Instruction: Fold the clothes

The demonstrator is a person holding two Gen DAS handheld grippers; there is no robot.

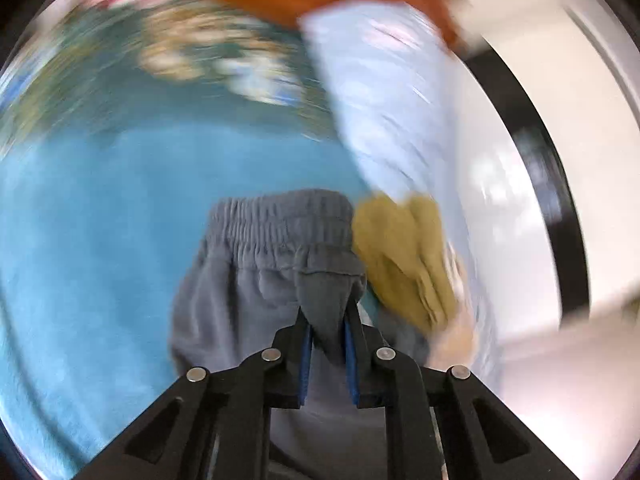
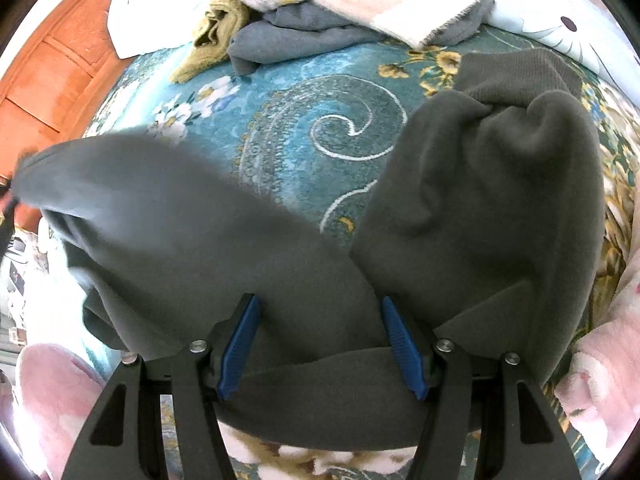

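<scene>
One claw (image 1: 328, 320) pinching grey trousers (image 1: 256, 264), other (image 2: 320, 344) spread

Teal floral bedspread (image 2: 304, 92), reddish wooden cabinet (image 2: 60, 68) (panelled), perhaps white wall (image 1: 520, 8), daylight

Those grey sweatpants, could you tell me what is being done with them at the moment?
A person is folding them with two handheld grippers. The left gripper is shut on a bunch of fabric just below the elastic waistband of the grey sweatpants. The right gripper is open, its blue pads spread over the grey cloth on the patterned teal rug. More clothes wait in a pile at the far edge.
</scene>
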